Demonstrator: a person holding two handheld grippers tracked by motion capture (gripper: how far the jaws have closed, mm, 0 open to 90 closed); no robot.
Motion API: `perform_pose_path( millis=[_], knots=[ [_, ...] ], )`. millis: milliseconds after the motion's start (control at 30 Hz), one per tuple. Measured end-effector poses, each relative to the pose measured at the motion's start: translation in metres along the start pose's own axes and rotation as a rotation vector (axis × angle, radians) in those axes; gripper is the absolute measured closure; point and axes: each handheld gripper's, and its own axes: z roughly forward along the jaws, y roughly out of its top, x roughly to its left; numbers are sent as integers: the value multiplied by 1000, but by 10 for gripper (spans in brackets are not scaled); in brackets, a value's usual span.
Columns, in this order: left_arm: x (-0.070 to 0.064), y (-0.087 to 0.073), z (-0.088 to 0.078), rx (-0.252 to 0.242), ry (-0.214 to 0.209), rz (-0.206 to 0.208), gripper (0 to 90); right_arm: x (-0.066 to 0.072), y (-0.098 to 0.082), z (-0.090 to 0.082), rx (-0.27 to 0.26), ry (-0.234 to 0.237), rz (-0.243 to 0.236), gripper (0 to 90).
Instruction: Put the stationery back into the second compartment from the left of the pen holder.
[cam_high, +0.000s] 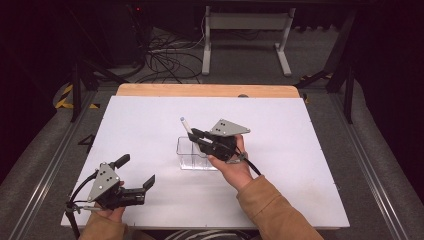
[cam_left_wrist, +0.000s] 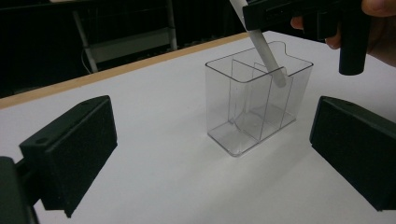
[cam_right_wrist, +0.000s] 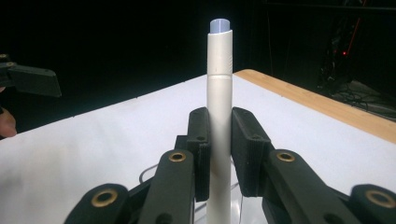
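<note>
A clear plastic holder (cam_high: 192, 152) with inner dividers stands near the middle of the white table; it appears again as the holder (cam_left_wrist: 257, 105) in the left gripper view. My right gripper (cam_high: 196, 136) hangs over it, shut on a white marker (cam_high: 185, 125) with a pale blue end cap. The marker (cam_left_wrist: 264, 49) leans, its lower end inside a rear compartment of the holder. In the right gripper view the marker (cam_right_wrist: 219, 116) stands clamped between the two pads. My left gripper (cam_high: 137, 171) rests open at the front left, facing the holder with nothing between its fingers.
The white table (cam_high: 150, 115) has a wooden strip (cam_high: 207, 90) along its far edge. Beyond it on the floor are a white stand (cam_high: 245, 35) and loose cables (cam_high: 165, 60). Black frame legs flank the table.
</note>
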Motion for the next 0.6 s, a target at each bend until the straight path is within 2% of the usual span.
perform_pose_path(
  millis=[167, 300, 367, 467, 600],
  knots=[
    [0, 0, 0, 0, 0, -1, 16, 0, -8, -5, 40, -9, 9, 759],
    [0, 0, 0, 2, -1, 1, 15, 0, -6, -10, 61, -33, 16, 555],
    [0, 0, 0, 2, -1, 0, 15, 0, -4, -15, 60, -48, 5, 455],
    [0, 0, 0, 1, 1, -2, 15, 1, 1, -21, 69, -63, -34, 297],
    [0, 0, 0, 1, 2, -3, 15, 5, 9, -31, 75, -82, -89, 200]
  ],
)
